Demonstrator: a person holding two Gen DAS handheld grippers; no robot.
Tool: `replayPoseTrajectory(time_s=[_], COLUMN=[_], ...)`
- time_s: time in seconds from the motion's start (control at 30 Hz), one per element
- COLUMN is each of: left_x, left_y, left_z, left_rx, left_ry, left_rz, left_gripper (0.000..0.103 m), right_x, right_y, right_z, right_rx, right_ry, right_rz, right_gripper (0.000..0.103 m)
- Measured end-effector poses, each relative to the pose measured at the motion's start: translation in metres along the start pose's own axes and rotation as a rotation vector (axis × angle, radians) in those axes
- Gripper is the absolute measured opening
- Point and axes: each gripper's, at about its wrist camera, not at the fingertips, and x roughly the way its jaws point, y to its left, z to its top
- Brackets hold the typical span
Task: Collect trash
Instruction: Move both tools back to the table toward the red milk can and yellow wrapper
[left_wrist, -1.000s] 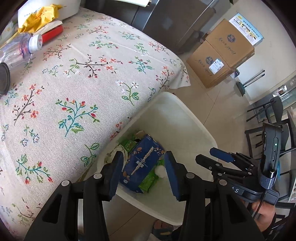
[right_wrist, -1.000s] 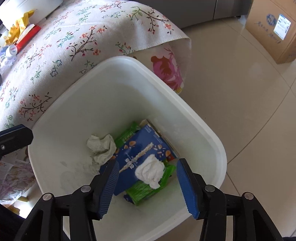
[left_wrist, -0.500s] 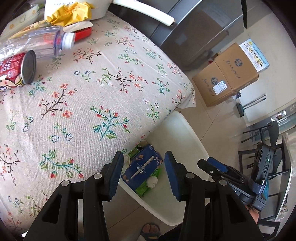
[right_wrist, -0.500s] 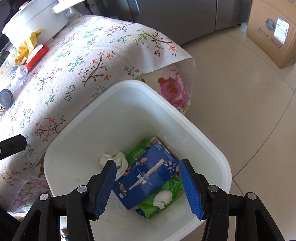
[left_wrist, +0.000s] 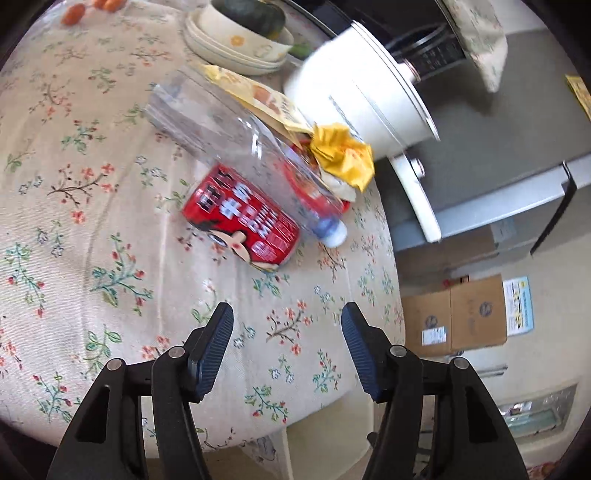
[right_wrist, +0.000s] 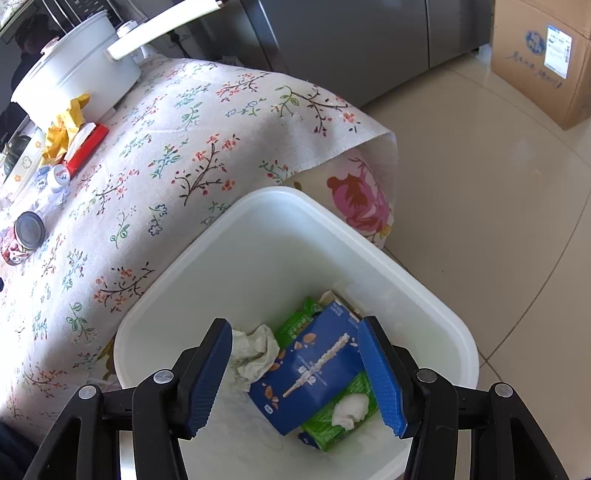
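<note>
White bin (right_wrist: 436, 295) on floor beside table: holds blue carton (right_wrist: 314, 365), green wrapper (right_wrist: 343, 413), crumpled tissue (right_wrist: 255, 354). Right gripper (right_wrist: 295, 373) above it, jaws spread, empty. Left gripper (left_wrist: 286, 354) over tablecloth (left_wrist: 74, 221), jaws just widened, empty; red can (left_wrist: 243, 221) and clear bottle (left_wrist: 236, 140) lie beyond, touching.

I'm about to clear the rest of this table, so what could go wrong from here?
The red can lies on its side touching the clear bottle; grabbing one may roll the other toward the nearby table edge. The crumpled yellow wrapper sits against the white pot, so reaching for it could bump the pot.
</note>
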Motion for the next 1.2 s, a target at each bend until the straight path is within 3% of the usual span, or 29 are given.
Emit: replayPoseTrajectory(time_s=[0.17, 0.57, 0.8, 1.2], left_x=[-0.005, -0.007, 0.014, 0.051], left_y=[0.024, 0.035, 0.029, 0.025], left_z=[0.014, 0.026, 0.035, 0.046], left_rx=[-0.138, -0.253, -0.284, -0.274], left_ry=[-0.010, 0.012, 0.041, 0.028], left_rz=[-0.014, -0.074, -0.102, 0.016], left_gripper=[0.064, 0.065, 0.065, 0.065], right_x=[-0.002, 0.004, 0.010, 0.030], right_y=[0.009, 0.034, 0.063, 0.105], right_z=[0.001, 0.002, 0.015, 0.025], right_rx=[-0.007, -0.025, -0.059, -0.096], right_ry=[-0.025, -0.042, -0.070, -0.075], right_rz=[0.041, 0.132, 0.189, 0.231], right_gripper=[0.062, 0.062, 0.062, 0.062])
